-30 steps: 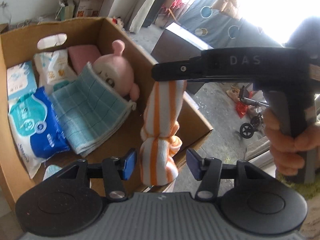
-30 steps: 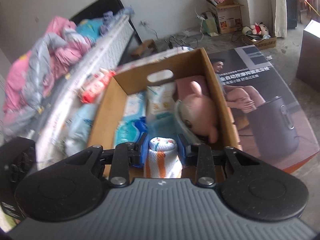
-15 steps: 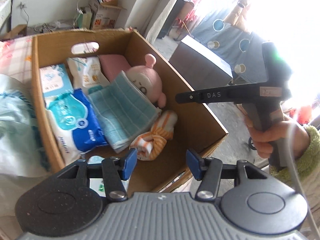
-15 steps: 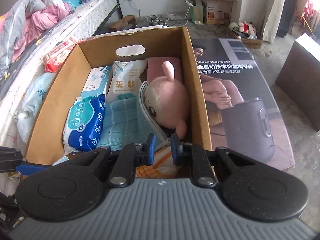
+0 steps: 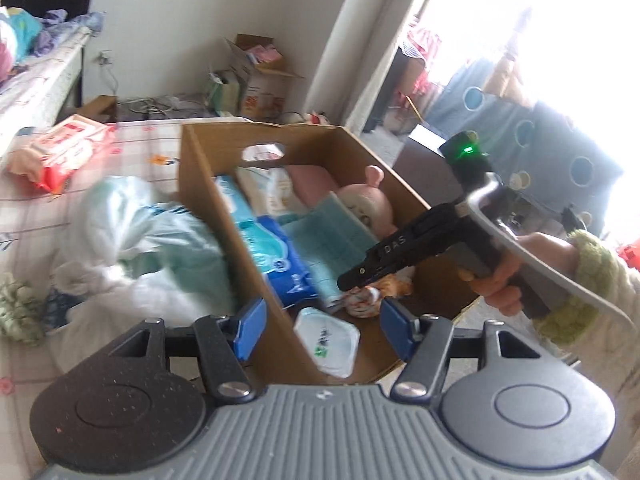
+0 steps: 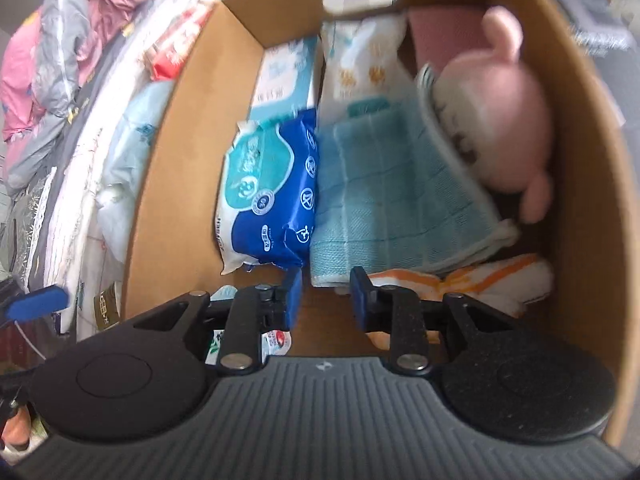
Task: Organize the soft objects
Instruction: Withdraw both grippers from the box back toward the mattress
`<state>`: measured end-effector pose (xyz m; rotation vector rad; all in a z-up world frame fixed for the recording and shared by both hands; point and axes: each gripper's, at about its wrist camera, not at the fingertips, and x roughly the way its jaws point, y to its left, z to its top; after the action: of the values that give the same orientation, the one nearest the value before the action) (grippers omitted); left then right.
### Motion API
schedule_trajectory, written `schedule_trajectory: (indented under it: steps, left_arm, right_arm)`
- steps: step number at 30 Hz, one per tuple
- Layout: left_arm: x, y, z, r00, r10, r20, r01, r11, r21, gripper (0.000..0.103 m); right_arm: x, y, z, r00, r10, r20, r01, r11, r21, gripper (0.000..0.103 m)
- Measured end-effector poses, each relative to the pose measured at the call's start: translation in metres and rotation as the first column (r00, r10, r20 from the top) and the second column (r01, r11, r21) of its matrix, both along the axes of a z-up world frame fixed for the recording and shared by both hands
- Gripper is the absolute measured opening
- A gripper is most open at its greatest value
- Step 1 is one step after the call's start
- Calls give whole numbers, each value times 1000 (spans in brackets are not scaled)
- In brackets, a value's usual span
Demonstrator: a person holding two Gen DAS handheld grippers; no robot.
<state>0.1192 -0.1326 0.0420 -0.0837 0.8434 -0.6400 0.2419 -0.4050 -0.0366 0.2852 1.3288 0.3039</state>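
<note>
The orange-striped cloth lies loose on the floor of the cardboard box, at its near right corner under the edge of a teal checked cloth. My right gripper points down into the box just left of the striped cloth; its jaws are opening with nothing between them. In the left wrist view the right gripper hovers over the striped cloth. My left gripper stands outside the box's near left wall, its jaws opening and empty.
The box also holds a pink plush, a blue wipes pack, two pale packets and a white packet. A pale plastic bag and a red-and-white pack lie on the bed left of the box.
The striped cloth hung from my right gripper over the box; it was let go and now lies inside. The right gripper dropped into the box. My left gripper swung left and opened wider.
</note>
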Motion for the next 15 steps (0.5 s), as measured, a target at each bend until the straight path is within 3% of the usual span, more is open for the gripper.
schedule_trajectory:
  steps: [5,11,15]
  left_arm:
    - [-8,29,-1,999,50,2,-50,999,-10,64]
    - [-13,54,-5,997,73,12,-72,997,-22,65]
    - [-11,64,-9,997,77,-1,-77,997,-28,65]
  right_arm:
    - [15,12,-34,992,31,-125,-35,999,-29,29]
    - [-12,-4,-28,974,-35,-222,40,999,19,29]
    - [-26,-8,-24,968,-74,-238,63,997,-52,47]
